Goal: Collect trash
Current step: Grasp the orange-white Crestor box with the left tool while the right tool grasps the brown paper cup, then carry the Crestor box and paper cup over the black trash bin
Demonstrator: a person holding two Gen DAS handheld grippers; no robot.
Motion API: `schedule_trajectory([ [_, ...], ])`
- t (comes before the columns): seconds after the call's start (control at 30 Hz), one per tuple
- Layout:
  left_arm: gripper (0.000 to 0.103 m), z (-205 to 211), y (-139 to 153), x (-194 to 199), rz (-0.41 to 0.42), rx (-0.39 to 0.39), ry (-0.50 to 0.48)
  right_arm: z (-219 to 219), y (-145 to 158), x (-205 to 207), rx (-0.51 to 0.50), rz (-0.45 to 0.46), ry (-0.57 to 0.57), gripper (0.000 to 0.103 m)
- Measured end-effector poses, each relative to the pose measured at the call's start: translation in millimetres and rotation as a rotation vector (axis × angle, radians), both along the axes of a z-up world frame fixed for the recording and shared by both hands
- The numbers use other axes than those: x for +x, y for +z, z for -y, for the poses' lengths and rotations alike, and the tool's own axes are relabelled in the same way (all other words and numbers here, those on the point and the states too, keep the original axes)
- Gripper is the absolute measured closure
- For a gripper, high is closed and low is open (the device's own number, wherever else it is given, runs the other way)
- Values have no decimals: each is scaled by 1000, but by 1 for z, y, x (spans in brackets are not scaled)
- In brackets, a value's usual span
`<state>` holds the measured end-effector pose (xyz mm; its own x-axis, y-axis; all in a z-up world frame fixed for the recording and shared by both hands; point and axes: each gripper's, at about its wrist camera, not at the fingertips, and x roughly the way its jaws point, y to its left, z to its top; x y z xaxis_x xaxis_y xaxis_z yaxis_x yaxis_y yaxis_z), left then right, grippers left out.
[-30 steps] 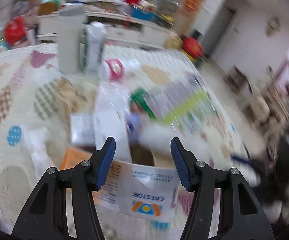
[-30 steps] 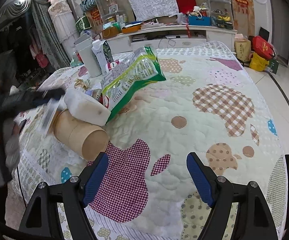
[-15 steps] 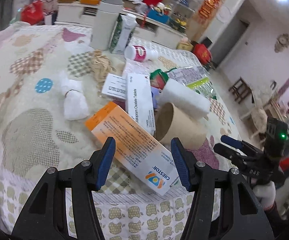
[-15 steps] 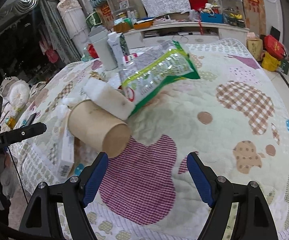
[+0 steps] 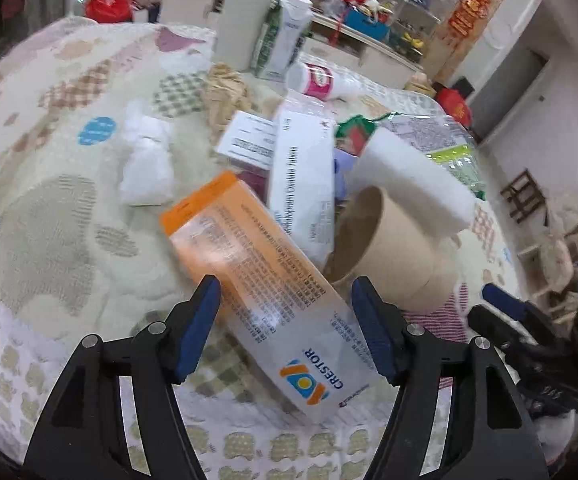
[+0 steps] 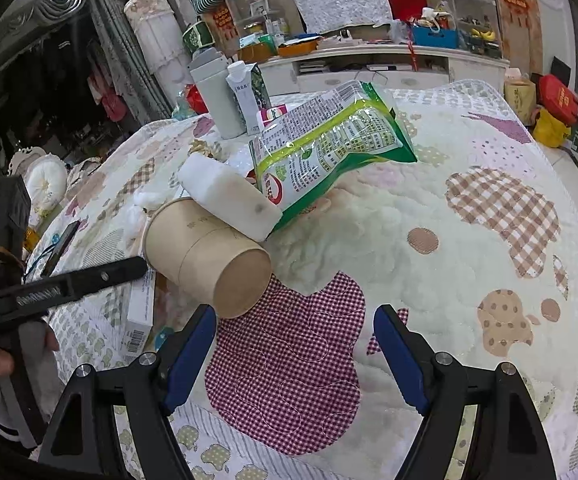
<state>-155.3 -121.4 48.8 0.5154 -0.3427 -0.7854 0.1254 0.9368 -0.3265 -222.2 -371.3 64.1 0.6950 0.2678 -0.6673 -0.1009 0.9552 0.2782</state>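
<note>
Left wrist view: the left gripper (image 5: 285,320) jaws are opening around the long orange and white cardboard medicine box (image 5: 265,292) on the quilted bed (image 5: 49,240). The pads are not pressing it. The brown paper cup (image 5: 393,256) lies at two o'clock, and a bump could roll it.

Right wrist view: the right gripper (image 6: 295,354) is spread wide and empty, with the cup at eleven o'clock.

Orange-and-white box (image 5: 265,292) — tan paper cup (image 6: 205,260)
</note>
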Motion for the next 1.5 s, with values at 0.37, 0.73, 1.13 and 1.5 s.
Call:
schedule_trajectory([
  [0.37,29,9,-17,-2,-42,-61,-14,0,8,22,30,12,-18,24],
  [0.73,41,-33,-2,-11,-56,-8,-47,-21,6,53,127,-51,134,43],
  [1.13,45,-56,-2,-24,-59,-15,-31,-46,21,26,-15,-14,212,36],
  [1.5,45,-47,-16,-22,-84,2,-38,-85,33,46,-256,16,418,31],
])
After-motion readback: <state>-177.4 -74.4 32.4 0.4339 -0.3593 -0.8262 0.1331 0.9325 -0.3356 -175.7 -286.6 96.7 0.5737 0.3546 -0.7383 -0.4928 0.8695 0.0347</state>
